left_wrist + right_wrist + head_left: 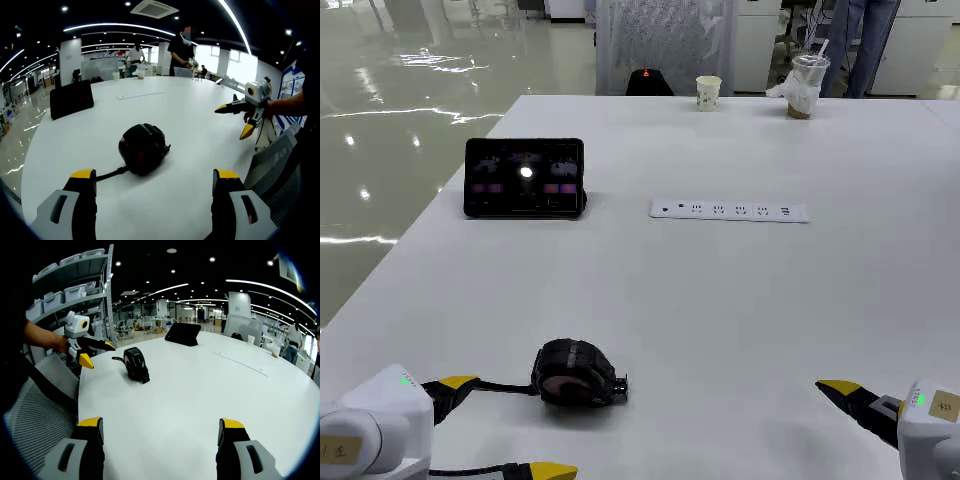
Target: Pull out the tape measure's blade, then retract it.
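A black tape measure [575,373] lies on the white table [720,290] near the front edge, with a black wrist strap trailing to its left; its blade is inside the case. My left gripper [500,425] stands open at the lower left, and the tape measure [143,148] lies a little ahead of its yellow-tipped jaws. My right gripper [845,392] is open at the lower right, well away from the tape measure [136,364], with bare table between its jaws [160,422]. Nothing is held.
A dark tablet [524,178] stands propped at the left of the table. A white power strip [728,210] lies beyond the middle. Two cups [708,92] [804,84] stand at the far edge. A person stands past the table.
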A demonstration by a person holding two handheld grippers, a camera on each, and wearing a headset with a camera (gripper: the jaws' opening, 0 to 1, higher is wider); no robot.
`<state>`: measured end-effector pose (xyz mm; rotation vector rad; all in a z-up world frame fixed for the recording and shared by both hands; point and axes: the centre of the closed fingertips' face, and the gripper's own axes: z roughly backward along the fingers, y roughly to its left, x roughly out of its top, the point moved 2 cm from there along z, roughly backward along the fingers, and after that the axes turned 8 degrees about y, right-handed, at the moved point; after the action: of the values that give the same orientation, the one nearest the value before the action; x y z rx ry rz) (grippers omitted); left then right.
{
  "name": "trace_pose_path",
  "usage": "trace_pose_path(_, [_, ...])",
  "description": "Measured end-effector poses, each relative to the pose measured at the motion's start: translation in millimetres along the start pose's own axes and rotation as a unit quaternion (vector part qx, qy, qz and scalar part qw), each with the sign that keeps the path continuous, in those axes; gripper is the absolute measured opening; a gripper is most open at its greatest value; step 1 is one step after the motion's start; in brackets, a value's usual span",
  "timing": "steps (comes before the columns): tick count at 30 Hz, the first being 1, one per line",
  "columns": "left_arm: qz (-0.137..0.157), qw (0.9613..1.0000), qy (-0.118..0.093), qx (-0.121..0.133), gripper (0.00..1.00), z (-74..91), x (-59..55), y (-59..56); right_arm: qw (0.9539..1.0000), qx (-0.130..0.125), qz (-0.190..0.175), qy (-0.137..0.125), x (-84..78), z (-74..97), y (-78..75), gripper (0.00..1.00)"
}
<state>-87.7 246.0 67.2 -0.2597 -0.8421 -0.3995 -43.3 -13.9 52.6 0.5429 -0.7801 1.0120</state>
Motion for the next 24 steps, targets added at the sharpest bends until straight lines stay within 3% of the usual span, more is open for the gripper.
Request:
trace_pose_path(12, [-0.005, 0.9999, -0.009, -0.003, 0.99, -0.4, 7.0, -1.7, 1.0000, 0.002, -0.006, -0.004, 0.5, 2.1, 4.7, 0.99])
trace_pose_path(24, [-0.012, 0.9999, -0.005, -0.005, 0.99, -1.9, 6.8, -2.7, 1.0000, 0.002, -0.004, 0.004, -4.2, 1.6, 5.8, 0.99])
